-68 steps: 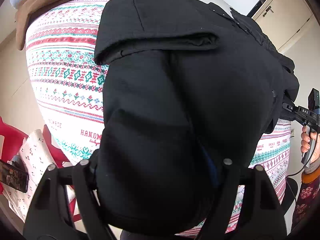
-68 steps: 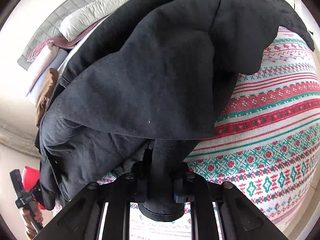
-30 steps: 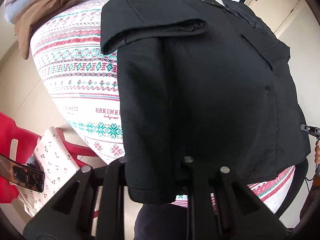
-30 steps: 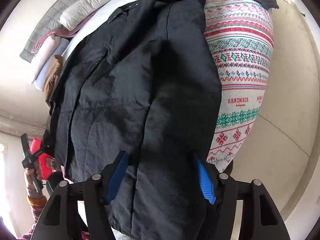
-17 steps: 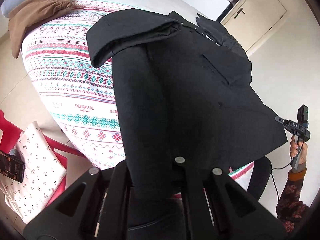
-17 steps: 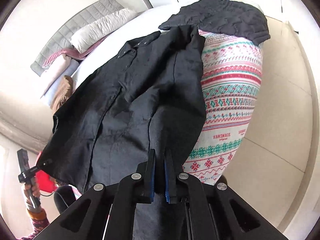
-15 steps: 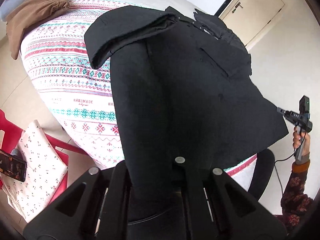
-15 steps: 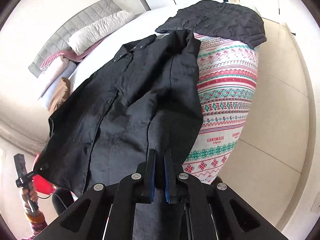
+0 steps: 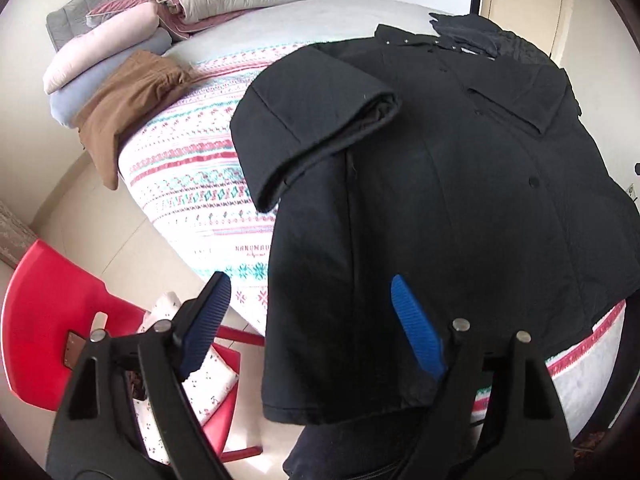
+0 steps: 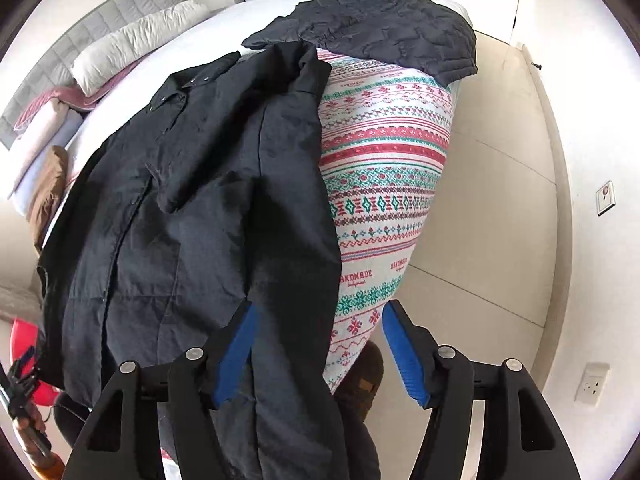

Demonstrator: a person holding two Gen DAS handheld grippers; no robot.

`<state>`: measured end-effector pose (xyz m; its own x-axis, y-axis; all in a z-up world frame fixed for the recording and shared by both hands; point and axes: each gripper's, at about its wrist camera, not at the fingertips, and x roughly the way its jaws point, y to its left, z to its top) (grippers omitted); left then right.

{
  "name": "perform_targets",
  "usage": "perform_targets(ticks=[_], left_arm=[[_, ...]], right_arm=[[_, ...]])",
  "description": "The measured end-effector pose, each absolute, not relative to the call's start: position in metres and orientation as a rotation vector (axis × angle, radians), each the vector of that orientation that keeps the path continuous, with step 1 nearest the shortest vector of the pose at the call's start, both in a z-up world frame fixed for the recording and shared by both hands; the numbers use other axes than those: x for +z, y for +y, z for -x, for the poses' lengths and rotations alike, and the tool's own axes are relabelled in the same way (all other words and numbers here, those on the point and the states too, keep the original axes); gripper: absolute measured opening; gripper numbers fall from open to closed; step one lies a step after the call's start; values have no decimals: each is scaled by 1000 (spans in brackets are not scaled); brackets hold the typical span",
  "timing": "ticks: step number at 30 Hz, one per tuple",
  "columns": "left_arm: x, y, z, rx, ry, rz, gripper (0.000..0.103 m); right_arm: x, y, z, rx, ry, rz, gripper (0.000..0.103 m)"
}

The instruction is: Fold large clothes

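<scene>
"HANDMADE" on patterned bedspread (image 10: 384, 184)

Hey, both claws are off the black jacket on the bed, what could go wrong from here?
1. The black jacket's hem hangs over the edge of the bed; with the left claw and right claw just opened, it may slide toward the floor.
2. The folded-in sleeve lies loose and could flop open.
3. The dark quilted garment crowds the collar.

Both tools (image 9: 310, 326) (image 10: 316, 350) just opened — empty
</scene>
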<state>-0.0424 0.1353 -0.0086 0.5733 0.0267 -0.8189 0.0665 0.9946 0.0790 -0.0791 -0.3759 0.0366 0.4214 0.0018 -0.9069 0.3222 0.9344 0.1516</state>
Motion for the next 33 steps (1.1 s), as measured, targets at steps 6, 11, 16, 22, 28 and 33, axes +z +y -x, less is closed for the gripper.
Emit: perform_targets(ticks=[6,11,16,22,28,33], left_arm=[[-1,150,-6,-16,949,-61,84],[-9,133,-47,-57,979,-64,84],[-30,114,-94,-104,1006,-132,86],[-64,99,-126,-136,1038,-223,93],[-69,113,-114,-191,984,-206,95],[-55,132,-114,-224,1006,-147,95]], right_arm=[[42,-337,27,-179,1146,-280,68],[42,-307,-14,-169,1154,-221,68],[32,-284,-58,-183,1171,-146,68],[8,-267,-109,-188,1195,-86,69],[-39,-262,-147,-182,1255,-42,69],[-53,-275,-152,-169,1256,-117,74]])
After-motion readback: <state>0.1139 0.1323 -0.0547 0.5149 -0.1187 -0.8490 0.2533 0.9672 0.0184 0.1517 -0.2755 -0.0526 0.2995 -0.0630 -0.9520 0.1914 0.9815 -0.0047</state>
